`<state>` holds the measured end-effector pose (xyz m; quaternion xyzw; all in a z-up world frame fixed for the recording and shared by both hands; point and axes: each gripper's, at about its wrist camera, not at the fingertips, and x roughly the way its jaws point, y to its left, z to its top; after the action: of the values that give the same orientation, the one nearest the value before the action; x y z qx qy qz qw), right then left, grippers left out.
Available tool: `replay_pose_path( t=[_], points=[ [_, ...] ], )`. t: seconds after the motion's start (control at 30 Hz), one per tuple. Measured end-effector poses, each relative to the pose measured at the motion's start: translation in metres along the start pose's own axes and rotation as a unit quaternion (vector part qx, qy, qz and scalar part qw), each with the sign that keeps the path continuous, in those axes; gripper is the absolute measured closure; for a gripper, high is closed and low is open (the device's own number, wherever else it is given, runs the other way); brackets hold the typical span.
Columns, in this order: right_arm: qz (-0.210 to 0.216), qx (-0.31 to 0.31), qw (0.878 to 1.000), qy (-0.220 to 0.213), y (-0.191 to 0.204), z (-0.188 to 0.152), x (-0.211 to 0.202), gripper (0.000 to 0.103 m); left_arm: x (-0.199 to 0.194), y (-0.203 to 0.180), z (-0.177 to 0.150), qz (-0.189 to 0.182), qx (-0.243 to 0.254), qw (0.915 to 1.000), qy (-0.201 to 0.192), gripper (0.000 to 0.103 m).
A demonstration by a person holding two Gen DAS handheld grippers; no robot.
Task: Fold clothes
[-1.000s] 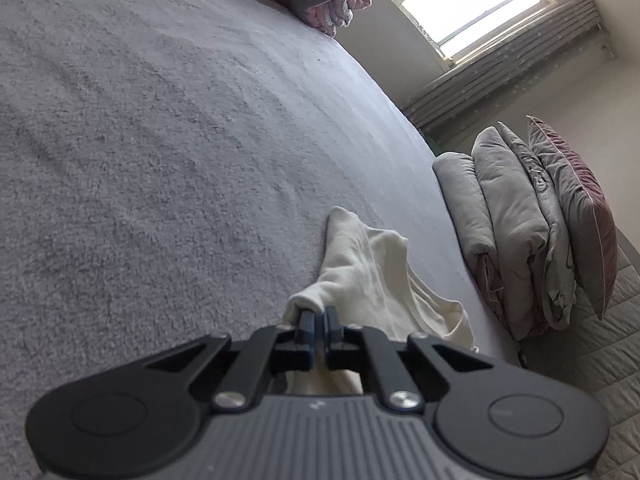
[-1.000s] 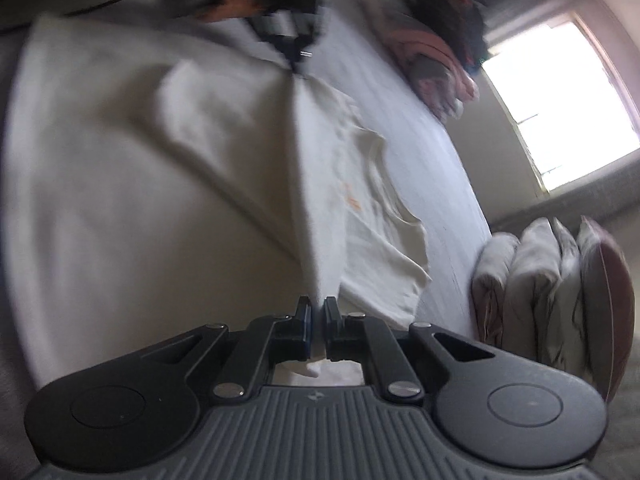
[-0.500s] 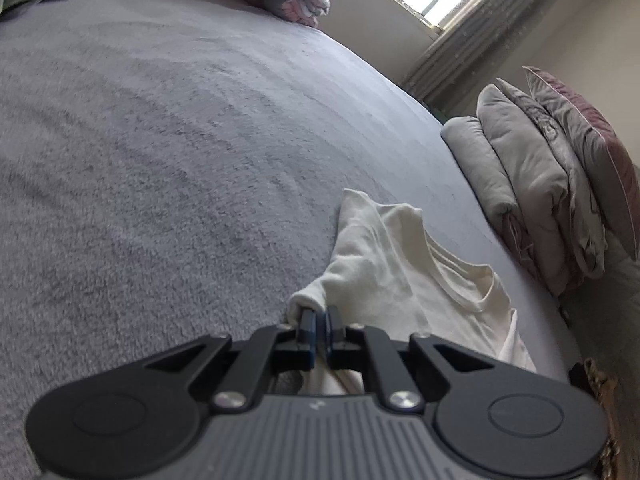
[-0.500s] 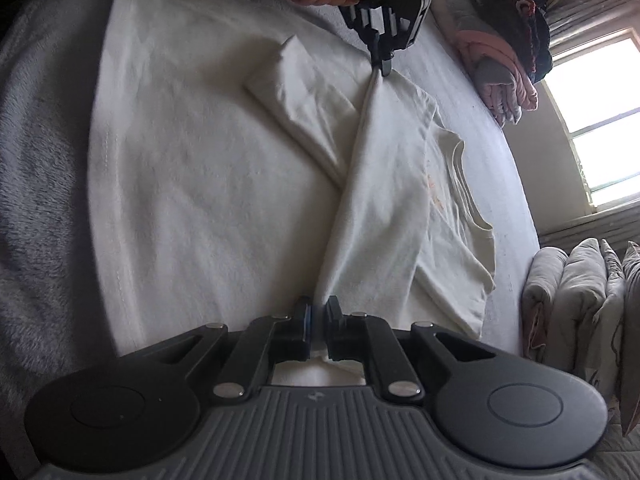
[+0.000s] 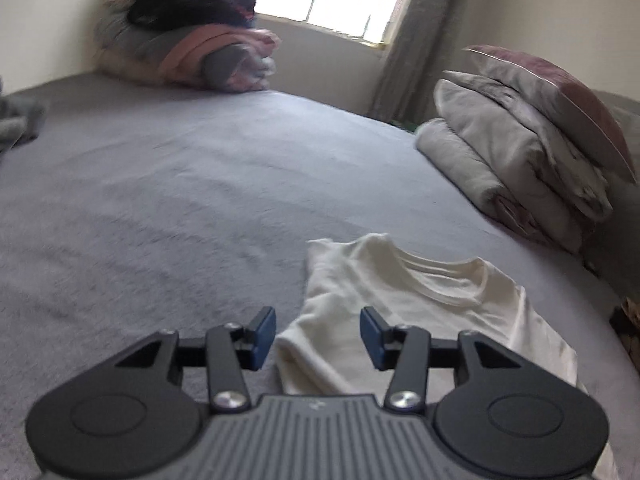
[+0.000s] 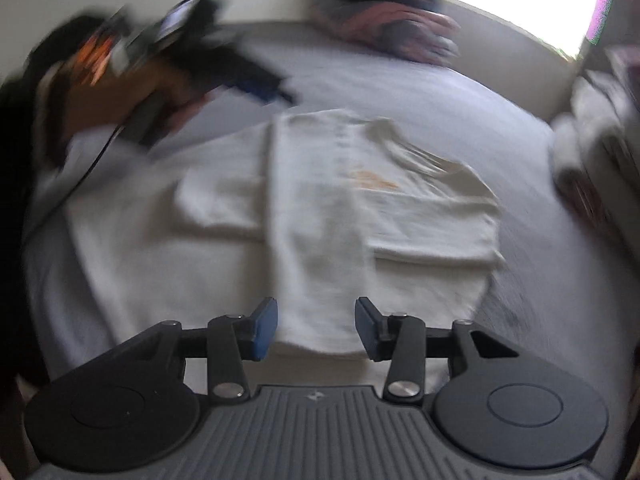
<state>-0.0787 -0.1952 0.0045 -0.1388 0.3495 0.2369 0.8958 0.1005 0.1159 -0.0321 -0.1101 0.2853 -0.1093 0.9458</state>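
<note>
The cream T-shirt [image 6: 320,216] lies partly folded on the grey bed [image 5: 160,208], below both claws. The left claw [image 5: 318,338] and right claw [image 6: 316,330] have just been opening, spread, nothing pinched. Folded bedding [image 5: 520,168] sits at 2 o'clock, a clothes pile [image 5: 188,52] at 11. Only the right view shows the person's hand [image 6: 120,92].

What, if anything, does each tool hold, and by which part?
Nothing. Both the left tool and right tool have just opened; the cream T-shirt lies free.
</note>
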Motion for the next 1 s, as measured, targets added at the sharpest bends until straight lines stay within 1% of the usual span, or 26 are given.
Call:
replay_pose_path(
  t=[0.1, 0.17, 0.2, 0.23, 0.27, 0.3, 0.33, 0.4, 0.5, 0.57, 0.6, 0.67, 0.73, 0.87, 1.0],
  points=[
    [0.004, 0.086, 0.996, 0.003, -0.03, -0.008, 0.014, 0.058, 0.006, -0.009, -0.005, -0.009, 0.03, 0.9995, 0.004, 0.055],
    [0.01, 0.112, 0.994, 0.011, -0.038, -0.014, 0.025, 0.06, 0.014, -0.016, -0.007, -0.013, 0.056, 0.9983, 0.008, 0.055],
    [0.016, 0.118, 0.993, 0.016, -0.039, -0.015, 0.029, 0.065, 0.016, -0.019, -0.01, -0.013, 0.069, 0.9975, 0.01, 0.055],
    [0.022, 0.122, 0.992, 0.021, -0.04, -0.017, 0.034, 0.068, 0.016, -0.021, -0.012, -0.012, 0.081, 0.9965, 0.013, 0.055],
    [0.03, 0.121, 0.992, 0.027, -0.04, -0.018, 0.037, 0.075, 0.017, -0.024, -0.015, -0.009, 0.094, 0.9954, 0.017, 0.055],
    [0.031, 0.112, 0.992, 0.039, -0.038, -0.019, 0.04, 0.086, 0.021, -0.025, -0.018, -0.004, 0.103, 0.9943, 0.027, 0.055],
    [0.029, 0.099, 0.993, 0.051, -0.036, -0.02, 0.043, 0.088, 0.026, -0.025, -0.02, 0.003, 0.11, 0.993, 0.041, 0.055],
    [0.018, 0.078, 0.994, 0.07, -0.031, -0.021, 0.045, 0.09, 0.029, -0.025, -0.024, 0.004, 0.123, 0.9913, 0.046, 0.055],
    [0.017, 0.08, 0.994, 0.075, -0.034, -0.016, 0.042, 0.089, 0.026, -0.029, -0.024, 0.007, 0.136, 0.9898, 0.04, 0.055],
    [0.012, 0.08, 0.995, 0.058, -0.036, -0.012, 0.036, 0.088, 0.021, -0.031, -0.024, 0.003, 0.145, 0.9892, 0.023, 0.054],
    [0.012, 0.078, 0.996, 0.047, -0.037, -0.009, 0.034, 0.085, 0.019, -0.032, -0.024, 0.0, 0.149, 0.9888, 0.014, 0.054],
    [0.01, 0.082, 0.996, 0.025, -0.038, 0.001, 0.035, 0.082, 0.016, -0.033, -0.025, -0.007, 0.155, 0.9878, -0.002, 0.052],
    [0.011, 0.09, 0.996, 0.006, -0.038, 0.012, 0.04, 0.082, 0.019, -0.031, -0.024, -0.011, 0.152, 0.9883, 0.002, 0.051],
    [0.027, 0.103, 0.994, -0.034, -0.037, 0.041, 0.061, 0.082, 0.03, -0.021, -0.026, -0.028, 0.128, 0.9908, 0.033, 0.051],
    [0.044, 0.121, 0.99, -0.065, -0.037, 0.078, 0.095, 0.082, 0.029, -0.019, -0.032, -0.041, 0.123, 0.9912, 0.029, 0.046]
  ],
)
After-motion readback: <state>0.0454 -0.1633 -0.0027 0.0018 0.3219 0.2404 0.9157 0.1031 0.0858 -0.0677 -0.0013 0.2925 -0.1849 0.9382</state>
